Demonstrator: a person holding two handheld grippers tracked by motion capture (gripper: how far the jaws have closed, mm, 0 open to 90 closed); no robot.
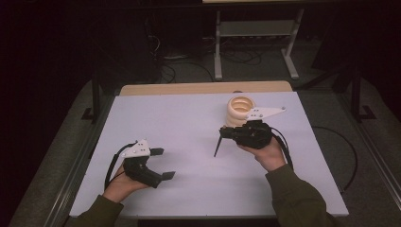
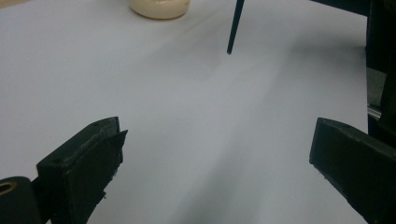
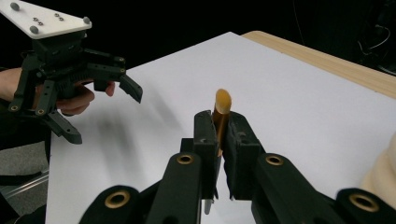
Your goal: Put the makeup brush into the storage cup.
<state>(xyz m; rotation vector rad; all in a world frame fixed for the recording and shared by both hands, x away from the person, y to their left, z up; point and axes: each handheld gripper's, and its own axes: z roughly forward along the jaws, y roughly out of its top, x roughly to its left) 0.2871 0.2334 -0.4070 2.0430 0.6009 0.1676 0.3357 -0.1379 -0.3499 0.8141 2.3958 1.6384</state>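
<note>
Black right tongs [image 3: 219,154] are clamping tight on a thin stick [image 3: 221,109], its amber end poking out past the jaws and its dark end slanting down toward the white worktop [image 1: 189,123]. Just behind them is sitting a cream ribbed ring stack [image 1: 239,109]. Left tongs [image 1: 163,163] are hanging wide open and empty, well apart, near the worktop's front left edge; bare sheet is lying between.
</note>
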